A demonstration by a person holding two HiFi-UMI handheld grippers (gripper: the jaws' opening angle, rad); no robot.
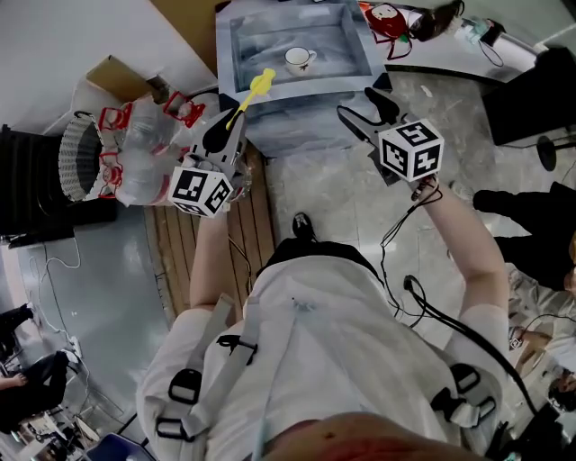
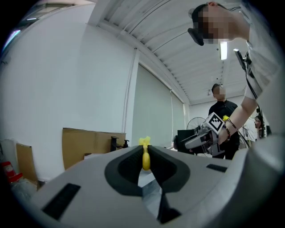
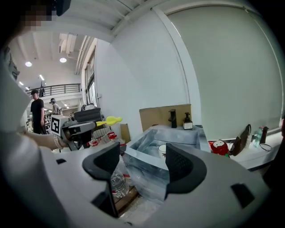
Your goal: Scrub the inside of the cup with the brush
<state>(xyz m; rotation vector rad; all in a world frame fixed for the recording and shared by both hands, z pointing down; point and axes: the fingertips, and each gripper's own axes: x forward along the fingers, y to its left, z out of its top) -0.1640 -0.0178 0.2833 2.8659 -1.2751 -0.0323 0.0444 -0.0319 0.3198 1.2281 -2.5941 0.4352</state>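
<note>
One cup [image 1: 297, 59], one yellow brush [image 1: 256, 89], one sink [image 1: 326, 88], two tongs: left tongs [image 1: 231, 123], right tongs [image 1: 356, 102].

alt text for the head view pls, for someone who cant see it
Seen from above, a person holds the left gripper shut on a yellow brush and the right gripper open and empty, both extended toward a grey sink with a white cup upright inside. A clear bag of bottles lies at the left.

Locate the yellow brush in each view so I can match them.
Head view: brush upper centre-left, in the left hand-held gripper.
Left gripper view: brush dead centre, clamped between the jaws.
Right gripper view: brush left of centre, mid-height.
Shared landmark: the brown cardboard sheet by the wall.
</note>
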